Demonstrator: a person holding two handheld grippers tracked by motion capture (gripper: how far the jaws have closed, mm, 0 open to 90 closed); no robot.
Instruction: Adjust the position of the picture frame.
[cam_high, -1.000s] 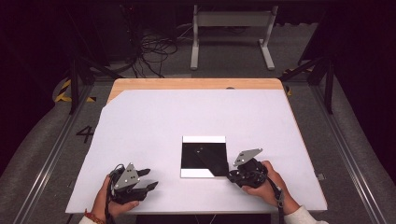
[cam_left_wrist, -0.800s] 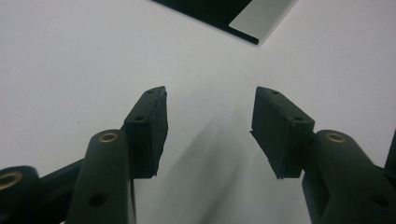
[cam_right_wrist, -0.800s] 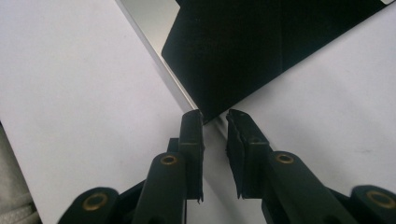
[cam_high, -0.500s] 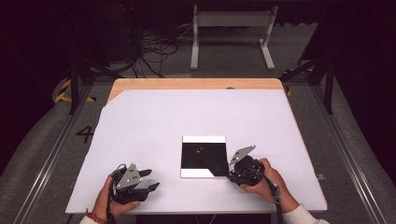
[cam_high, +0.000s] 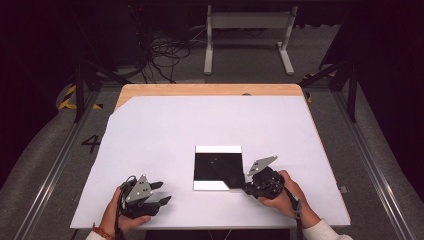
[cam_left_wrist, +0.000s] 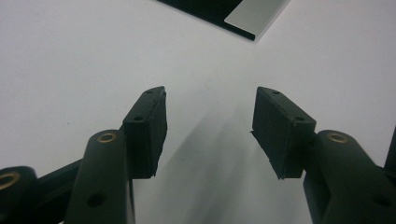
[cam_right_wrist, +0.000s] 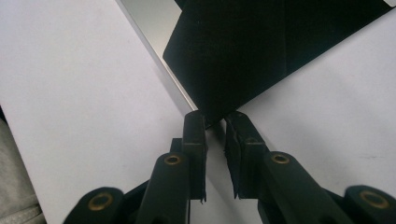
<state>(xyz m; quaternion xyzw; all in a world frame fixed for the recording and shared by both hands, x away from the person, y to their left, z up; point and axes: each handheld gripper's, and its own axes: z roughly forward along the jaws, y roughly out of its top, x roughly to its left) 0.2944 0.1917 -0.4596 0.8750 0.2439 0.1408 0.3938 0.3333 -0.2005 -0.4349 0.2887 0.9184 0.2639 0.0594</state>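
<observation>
**Two grippers on a white table, one pinching a black sheet**

Two hand-held grippers sit at the near edge of the table (cam_high: 165, 130), which is white-topped with a wooden strip along its far side. A black sheet (cam_high: 220, 167) lies on a square plate (cam_high: 218, 149) near the middle-front, the plate's pale margins showing at the sheet's 12 and 6 o'clock edges.

From the high view, the right gripper (cam_high: 246, 186) is at about 5 o'clock on the table, its tips at the sheet's near-right corner. In the right gripper view, its jaws are nearly closed on the sheet's corner (cam_right_wrist: 212, 114), which comes to a point between them and looks lifted off the plate's pale edge (cam_right_wrist: 154, 51).

At about 7 o'clock, the left gripper (cam_high: 162, 192) is held by a hand (cam_high: 117, 222), well apart from the sheet. Its own view shows the jaws spread wide with nothing between them, over bare white tabletop (cam_left_wrist: 70, 60); a corner of the plate (cam_left_wrist: 254, 16) shows at 1 o'clock.
</observation>
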